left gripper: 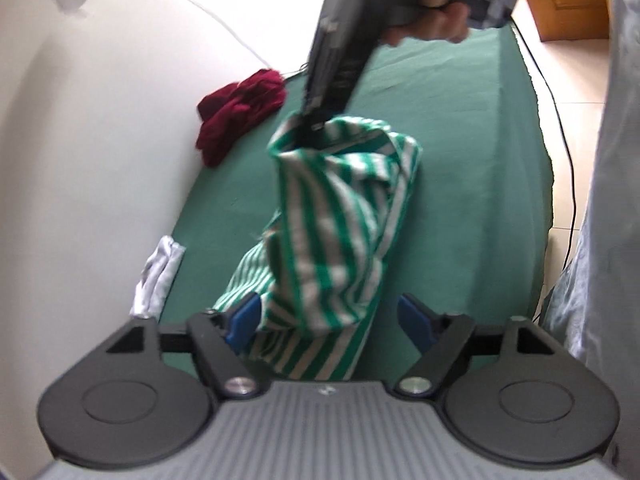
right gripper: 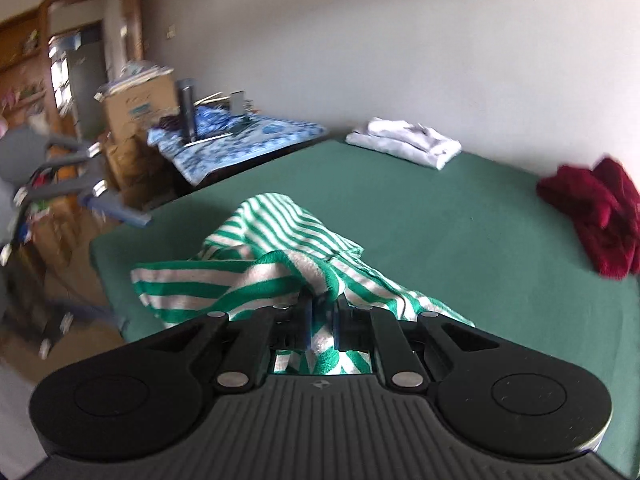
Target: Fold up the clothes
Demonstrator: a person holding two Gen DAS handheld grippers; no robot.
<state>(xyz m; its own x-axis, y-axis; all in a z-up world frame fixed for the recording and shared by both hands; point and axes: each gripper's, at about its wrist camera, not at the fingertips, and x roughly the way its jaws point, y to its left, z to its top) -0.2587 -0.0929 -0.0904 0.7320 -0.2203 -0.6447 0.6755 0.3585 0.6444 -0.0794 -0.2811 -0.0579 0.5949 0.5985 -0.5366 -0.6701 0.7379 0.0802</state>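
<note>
A green-and-white striped garment (left gripper: 340, 220) hangs in a twisted column over the green-covered table (left gripper: 460, 160). My right gripper (left gripper: 316, 120), held by a hand (left gripper: 432, 20), is shut on its top edge. In the right wrist view the cloth (right gripper: 272, 248) bunches between the right gripper's (right gripper: 322, 320) shut pads and drapes forward onto the table (right gripper: 440, 220). My left gripper (left gripper: 328, 316) stands open around the garment's lower part. The left blue pad is beside the cloth and the right pad is apart from it. One of its blue fingers (right gripper: 120, 209) shows blurred at the table's left edge.
A crumpled dark red garment (left gripper: 240, 112) (right gripper: 600, 216) and a folded white one (right gripper: 404, 142) (left gripper: 158, 276) lie along the wall side. Beyond the table's far end stand cardboard boxes (right gripper: 136, 108) and a blue patterned cloth (right gripper: 240, 140). A cable (left gripper: 560, 120) hangs by the table's edge.
</note>
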